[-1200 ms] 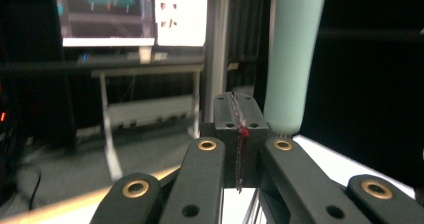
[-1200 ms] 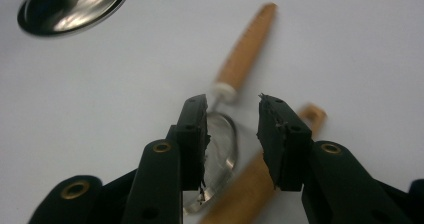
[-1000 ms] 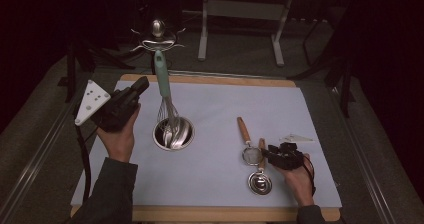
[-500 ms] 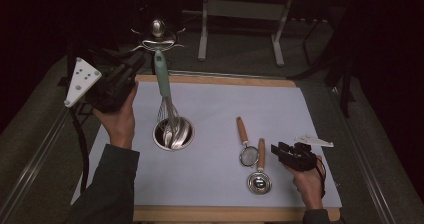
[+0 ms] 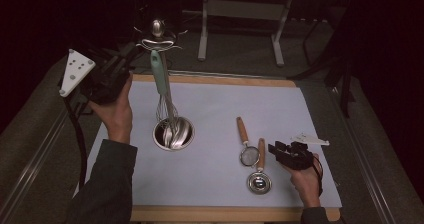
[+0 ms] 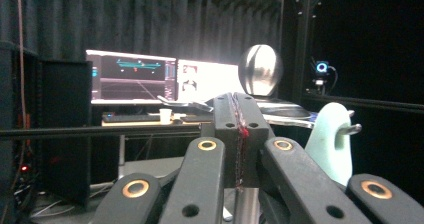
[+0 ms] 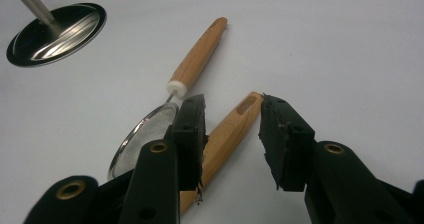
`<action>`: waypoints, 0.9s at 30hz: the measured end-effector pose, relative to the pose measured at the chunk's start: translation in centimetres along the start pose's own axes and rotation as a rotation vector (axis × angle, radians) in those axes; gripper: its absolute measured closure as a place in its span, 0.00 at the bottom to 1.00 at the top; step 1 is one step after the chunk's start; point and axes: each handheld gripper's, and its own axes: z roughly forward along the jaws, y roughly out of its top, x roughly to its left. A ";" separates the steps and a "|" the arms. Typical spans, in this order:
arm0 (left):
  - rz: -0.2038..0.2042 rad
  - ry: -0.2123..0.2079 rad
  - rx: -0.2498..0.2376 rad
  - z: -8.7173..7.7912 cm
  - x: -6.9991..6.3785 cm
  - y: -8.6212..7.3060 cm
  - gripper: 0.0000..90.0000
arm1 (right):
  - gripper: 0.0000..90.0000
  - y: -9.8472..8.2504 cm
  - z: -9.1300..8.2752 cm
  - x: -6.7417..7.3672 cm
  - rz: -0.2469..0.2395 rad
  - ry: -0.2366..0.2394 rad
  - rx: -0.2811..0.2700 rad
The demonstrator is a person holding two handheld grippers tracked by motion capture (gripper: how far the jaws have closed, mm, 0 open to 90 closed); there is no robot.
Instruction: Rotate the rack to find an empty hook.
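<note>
Two wooden-handled utensils are lying side by side on the pale matte sheet (image 5: 300,109): a fine-mesh strainer (image 7: 165,119) and a round steel-headed tool (image 5: 259,171), whose long axis is running away from the person, handle end farthest. Right gripper (image 7: 231,134) is hovering spread around that smooth handle, pads not touching. Left gripper (image 6: 235,129) is staying clenched on nothing, raised beside the mint-handled whisk (image 5: 162,91) standing in its steel cup (image 5: 172,134)

the left hand-held gripper (image 5: 102,74) is raised, gripped from below by the left hand (image 5: 117,111), its jaws pressed flat together with nothing between them and pointing level, away from the person. the right hand-held gripper (image 5: 280,151) sits low, held by the right hand (image 5: 305,176), jaws spread wide apart and empty, pointing leftward.
</note>
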 end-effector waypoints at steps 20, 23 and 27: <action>-0.035 0.056 0.046 2.4 1.4 0.2 1.00 | 0.68 0.0 -0.2 -0.2 -0.005 -0.006 -0.002; -0.044 0.055 0.056 2.7 1.6 0.3 1.00 | 0.68 0.0 -0.1 -0.2 -0.006 -0.006 0.000; -0.042 0.053 0.066 2.9 1.7 0.3 1.00 | 0.68 0.0 -0.2 -0.1 -0.015 -0.012 0.000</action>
